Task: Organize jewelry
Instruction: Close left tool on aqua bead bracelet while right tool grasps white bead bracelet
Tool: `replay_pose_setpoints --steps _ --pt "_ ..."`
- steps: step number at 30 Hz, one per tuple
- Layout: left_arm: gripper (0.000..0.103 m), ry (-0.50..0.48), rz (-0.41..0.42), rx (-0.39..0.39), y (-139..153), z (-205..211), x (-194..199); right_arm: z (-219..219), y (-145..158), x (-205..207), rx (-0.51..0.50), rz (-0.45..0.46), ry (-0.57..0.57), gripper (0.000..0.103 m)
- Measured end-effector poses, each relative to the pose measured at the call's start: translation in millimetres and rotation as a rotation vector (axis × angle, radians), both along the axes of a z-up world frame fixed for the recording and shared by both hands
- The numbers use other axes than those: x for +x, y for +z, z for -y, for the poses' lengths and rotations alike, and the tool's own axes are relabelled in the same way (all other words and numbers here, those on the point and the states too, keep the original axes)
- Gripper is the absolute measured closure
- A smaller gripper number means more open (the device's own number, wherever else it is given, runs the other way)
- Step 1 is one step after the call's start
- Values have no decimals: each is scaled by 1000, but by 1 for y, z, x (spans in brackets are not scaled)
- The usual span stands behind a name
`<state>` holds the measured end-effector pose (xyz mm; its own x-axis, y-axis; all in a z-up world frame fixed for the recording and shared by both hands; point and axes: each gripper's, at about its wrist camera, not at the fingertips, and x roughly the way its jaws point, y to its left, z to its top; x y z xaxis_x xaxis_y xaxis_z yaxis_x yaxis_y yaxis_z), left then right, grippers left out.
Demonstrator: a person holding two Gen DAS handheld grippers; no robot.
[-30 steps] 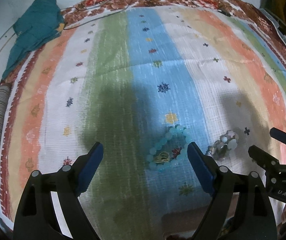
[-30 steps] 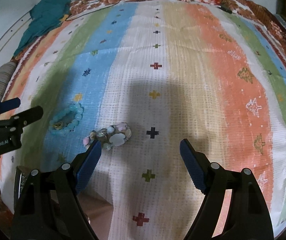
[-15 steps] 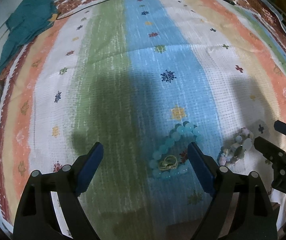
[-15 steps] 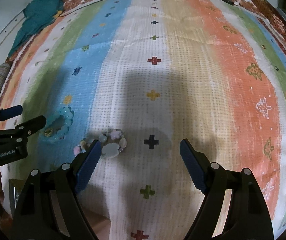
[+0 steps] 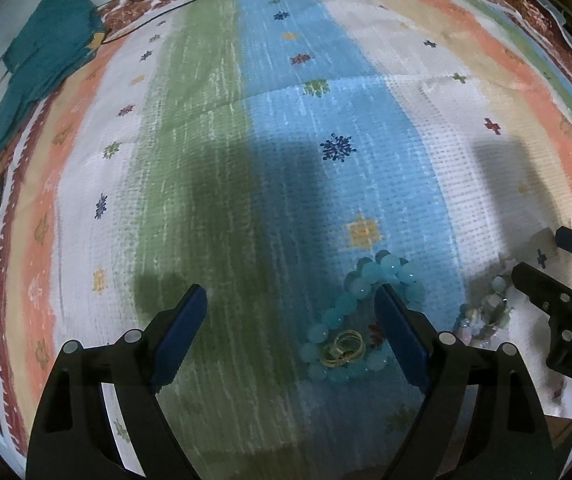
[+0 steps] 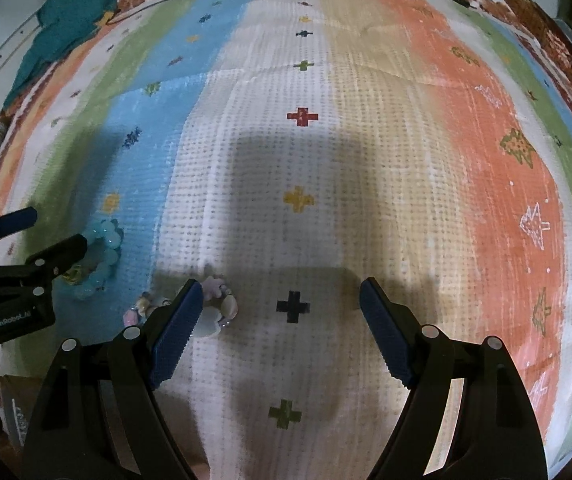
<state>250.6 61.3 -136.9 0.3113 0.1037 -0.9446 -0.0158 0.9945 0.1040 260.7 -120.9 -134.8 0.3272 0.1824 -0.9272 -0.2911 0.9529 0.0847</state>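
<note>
Striped cloth (image 5: 214, 168) | teal garment (image 5: 46, 60) far corner | both claws spread, empty | bracelets (image 5: 365, 308) unobstructed

Both claws have come lower toward the striped cloth (image 5: 214, 128), so its pattern looks bigger in both wrist views than a second ago. The left claw (image 5: 289, 328) has moved toward the turquoise bead bracelet (image 5: 369, 280); one of its fingers (image 5: 399, 340) now covers part of that ring of beads. The right claw (image 6: 276, 320) has moved toward the pale shell bracelet (image 6: 226, 306), and its finger (image 6: 176, 332) now overlaps this bracelet. The opening of both claws has not changed.
</note>
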Motion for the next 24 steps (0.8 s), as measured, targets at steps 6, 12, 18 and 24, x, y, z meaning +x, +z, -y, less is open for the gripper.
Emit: replay_pose_setpoints --steps 6,12,18,24 --pt "16 -7 -33 20 -11 -1 6 -8 -4 1 -48 16 27 21" --pt "21 -8 -34 -21 -14 -8 7 -10 -6 2 -60 29 36 20" --pt "69 -46 -43 -61 -10 -5 5 -12 -3 -2 -65 59 84 46" --pt "91 -41 -52 -73 -9 -8 3 -12 1 -6 -30 58 110 89"
